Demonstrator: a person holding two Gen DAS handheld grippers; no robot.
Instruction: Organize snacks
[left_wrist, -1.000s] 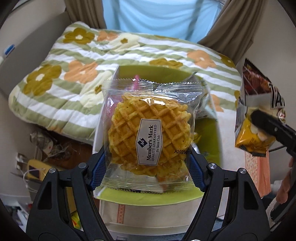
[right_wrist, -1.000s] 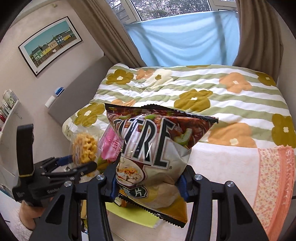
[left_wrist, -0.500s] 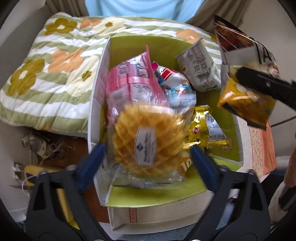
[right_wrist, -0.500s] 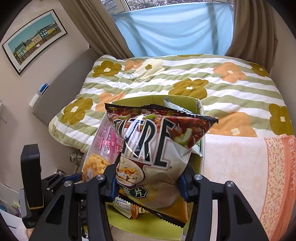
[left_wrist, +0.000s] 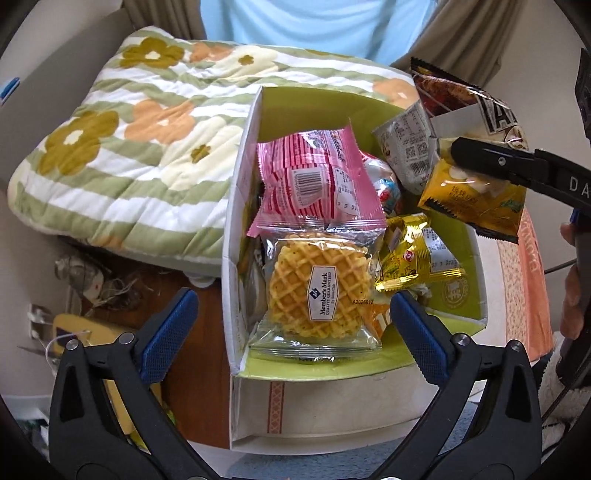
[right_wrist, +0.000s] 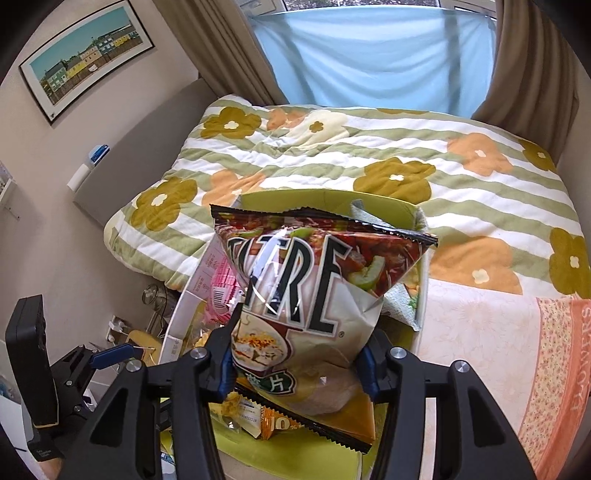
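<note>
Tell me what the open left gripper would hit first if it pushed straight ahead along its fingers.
Most likely the waffle packet, which lies in the green-lined box directly between and beyond the spread fingers of the left gripper. The pink packet sits behind it. Depth is hard to judge in this fisheye view.

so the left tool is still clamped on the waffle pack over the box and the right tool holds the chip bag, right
Not quite. The left tool is open: in the left wrist view its blue pads stand apart and the waffle pack lies loose in the box among the other snacks. The right tool does hold the chip bag.
</note>
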